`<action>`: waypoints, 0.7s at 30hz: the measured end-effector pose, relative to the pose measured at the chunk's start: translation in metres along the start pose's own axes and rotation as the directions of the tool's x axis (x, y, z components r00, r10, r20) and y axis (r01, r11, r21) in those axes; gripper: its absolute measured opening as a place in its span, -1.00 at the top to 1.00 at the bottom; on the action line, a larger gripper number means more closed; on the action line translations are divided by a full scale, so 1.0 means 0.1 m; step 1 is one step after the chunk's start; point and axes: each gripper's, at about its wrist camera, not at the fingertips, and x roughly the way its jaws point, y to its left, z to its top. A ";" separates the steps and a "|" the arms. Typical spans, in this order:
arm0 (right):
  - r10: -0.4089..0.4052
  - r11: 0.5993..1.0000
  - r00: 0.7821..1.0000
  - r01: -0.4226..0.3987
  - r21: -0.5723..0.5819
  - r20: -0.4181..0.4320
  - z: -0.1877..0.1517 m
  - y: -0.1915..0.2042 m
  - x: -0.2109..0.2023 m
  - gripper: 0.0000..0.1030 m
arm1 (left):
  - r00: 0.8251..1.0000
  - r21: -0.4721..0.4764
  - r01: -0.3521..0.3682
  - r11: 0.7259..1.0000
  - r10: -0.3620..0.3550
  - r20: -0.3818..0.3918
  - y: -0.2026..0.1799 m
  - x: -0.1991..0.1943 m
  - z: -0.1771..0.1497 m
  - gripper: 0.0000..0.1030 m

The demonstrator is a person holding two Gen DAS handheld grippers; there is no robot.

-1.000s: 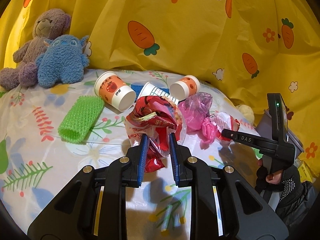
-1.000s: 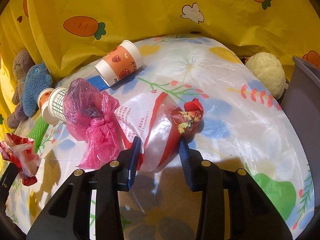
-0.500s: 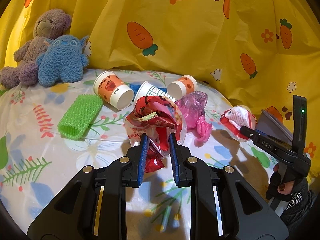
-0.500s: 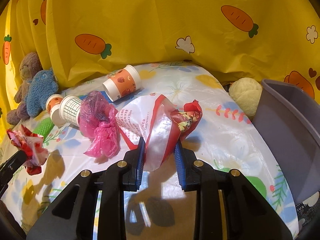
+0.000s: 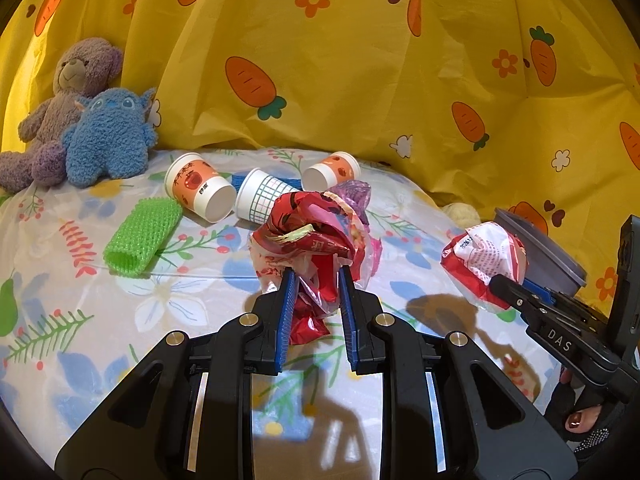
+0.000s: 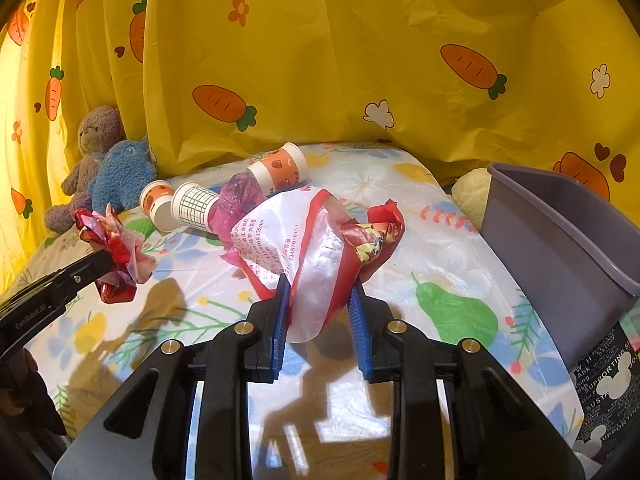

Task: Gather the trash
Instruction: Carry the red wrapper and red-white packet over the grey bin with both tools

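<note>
Left claw (image 5: 316, 276) angled downward over the floral-covered surface (image 5: 192, 304), raised clear of it, pinching a crumpled red wrapper (image 5: 308, 236) between blue pads. Right claw (image 6: 318, 294) likewise tilted down, held above the surface near its right edge, beside the grey bin (image 6: 560, 232). Compared with a second ago: right claw carried rightward and up, red-and-white plastic bag (image 6: 304, 248) lifted off the surface and brought close to the bin; grip narrowed, now steady. Left claw shifted slightly, grip unchanged. Bag clamped between the right pads, hanging free. Left behind at the far side: three paper cups (image 5: 200, 192), pink bag (image 6: 236, 196), green mesh sleeve (image 5: 140, 240).
</note>
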 end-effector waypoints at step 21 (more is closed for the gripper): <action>-0.001 1.000 0.998 0.001 0.001 0.061 -0.06 -0.11 -0.31 0.44 | 0.999 0.054 0.048 0.997 -0.048 0.010 -0.34 -0.07 0.04 0.59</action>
